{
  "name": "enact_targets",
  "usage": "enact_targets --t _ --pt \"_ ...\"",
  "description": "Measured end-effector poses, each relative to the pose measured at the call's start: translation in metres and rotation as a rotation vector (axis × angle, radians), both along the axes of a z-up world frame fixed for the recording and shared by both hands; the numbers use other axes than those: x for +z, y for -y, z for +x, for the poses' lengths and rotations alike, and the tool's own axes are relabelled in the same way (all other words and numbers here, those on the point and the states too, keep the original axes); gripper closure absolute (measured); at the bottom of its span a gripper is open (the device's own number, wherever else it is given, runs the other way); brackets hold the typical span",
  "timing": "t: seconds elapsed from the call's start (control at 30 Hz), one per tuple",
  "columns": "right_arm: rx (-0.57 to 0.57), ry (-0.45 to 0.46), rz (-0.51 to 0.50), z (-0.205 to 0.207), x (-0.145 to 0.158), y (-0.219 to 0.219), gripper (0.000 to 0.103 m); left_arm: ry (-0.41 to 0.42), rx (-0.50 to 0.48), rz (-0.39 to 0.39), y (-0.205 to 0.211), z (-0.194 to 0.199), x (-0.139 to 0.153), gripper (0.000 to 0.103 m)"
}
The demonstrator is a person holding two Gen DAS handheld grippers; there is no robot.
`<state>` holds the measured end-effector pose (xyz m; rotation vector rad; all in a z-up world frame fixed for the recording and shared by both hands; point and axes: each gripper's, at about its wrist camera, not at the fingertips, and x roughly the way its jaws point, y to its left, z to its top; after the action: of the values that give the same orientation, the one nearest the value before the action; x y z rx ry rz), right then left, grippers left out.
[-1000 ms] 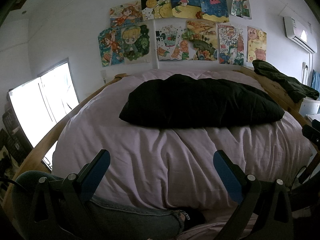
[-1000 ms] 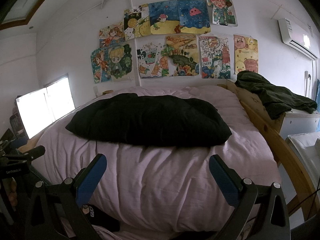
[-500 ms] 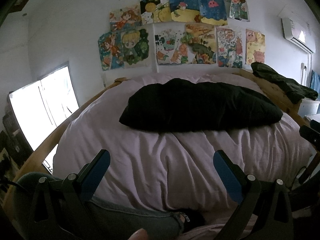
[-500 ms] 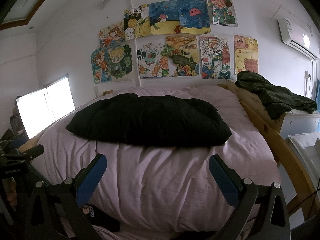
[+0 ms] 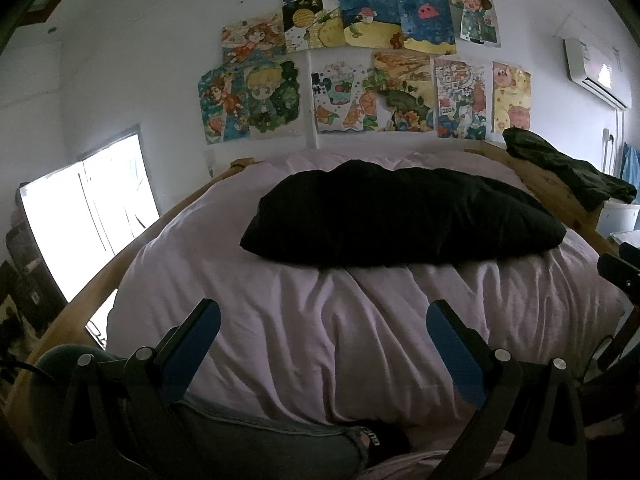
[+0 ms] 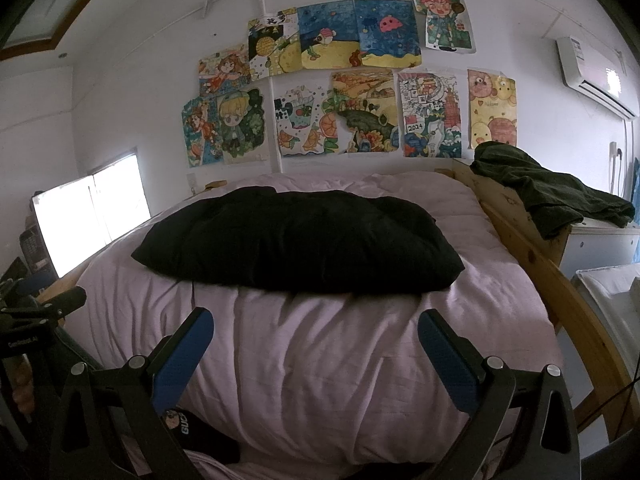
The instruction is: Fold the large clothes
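1. Left hand-held gripper (image 5: 323, 344): jaws spread wide, nothing between them, held above the near edge of the bed (image 5: 360, 340). Right hand-held gripper (image 6: 315, 346): likewise wide open and empty, at a similar height to its right.
2. Black garment (image 5: 400, 220): a dark, puffy mass lying across the far half of the pink duvet, well apart from both grippers. Its outline is compact and rounded; whether it is bundled for folding or already folded cannot be told.
3. Judged reason for the pose: both grippers face the garment squarely with jaws apart, a stance suiting either an approach to it or a withdrawal from it.
4. Left wrist view only: a jeans-clad leg (image 5: 240, 440) at the near edge, and the right gripper's body at the right margin.
5. Right wrist view only: the wooden side rail (image 6: 560, 280) in full, a white cabinet beyond it, and more of the dark green garment (image 6: 552, 196) draped on the far right corner.
6. Both views: drawings (image 6: 340, 92) on the far wall.
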<state>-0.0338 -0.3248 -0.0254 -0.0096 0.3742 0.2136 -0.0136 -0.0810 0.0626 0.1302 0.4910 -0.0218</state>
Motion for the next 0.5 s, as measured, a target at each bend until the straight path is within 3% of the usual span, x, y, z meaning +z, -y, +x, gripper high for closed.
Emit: enact_targets --t 0.5 --pt "0.000 0.001 0.000 -0.0003 0.0000 -0.0005 0.000 0.002 0.000 0.000 -0.0009 -0.0029 -0.0017 0.002"
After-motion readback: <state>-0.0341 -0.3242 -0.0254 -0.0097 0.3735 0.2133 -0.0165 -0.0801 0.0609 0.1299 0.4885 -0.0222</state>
